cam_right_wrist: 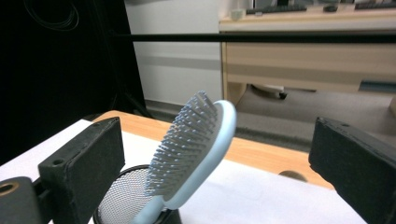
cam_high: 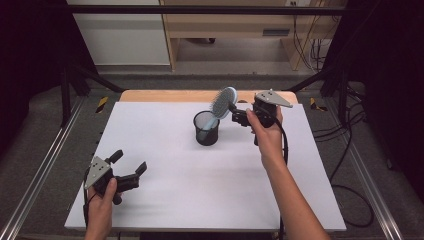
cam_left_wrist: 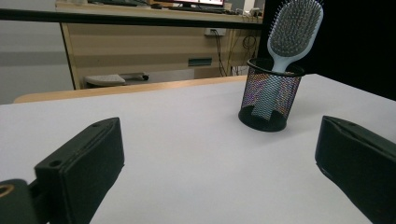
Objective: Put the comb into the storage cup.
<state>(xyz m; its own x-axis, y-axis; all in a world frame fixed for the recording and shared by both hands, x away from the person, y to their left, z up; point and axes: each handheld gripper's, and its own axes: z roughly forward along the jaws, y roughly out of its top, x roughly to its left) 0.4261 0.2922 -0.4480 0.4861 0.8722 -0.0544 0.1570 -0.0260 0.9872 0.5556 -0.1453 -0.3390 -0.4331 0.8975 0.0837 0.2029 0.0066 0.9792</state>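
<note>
My right gripper [cam_high: 239,114] is open by the hairbrush [cam_high: 223,103] standing in the mesh cup [cam_high: 206,128] near the frame's top middle — I think it's let go, so next I back away — my left gripper [cam_high: 131,167] waits open.

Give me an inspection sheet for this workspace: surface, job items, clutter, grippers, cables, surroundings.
Surface: white table top, bare wooden strip along the far edge.
Job's things: black mesh cup upright near the far middle; light-blue hairbrush standing in it handle down, head leaning out over the rim towards the right gripper.
Clutter: nothing seen.
Grippers: left gripper at the near left, jaws open, holding nothing. Right gripper beside the brush head, jaws open on either side of it in the right gripper view, not closed.
Cables: one black cable trails from the right gripper along the forearm; more lie on the floor at the right.
Surroundings: black frame bars, wooden desk behind, dark curtains on both sides.
</note>
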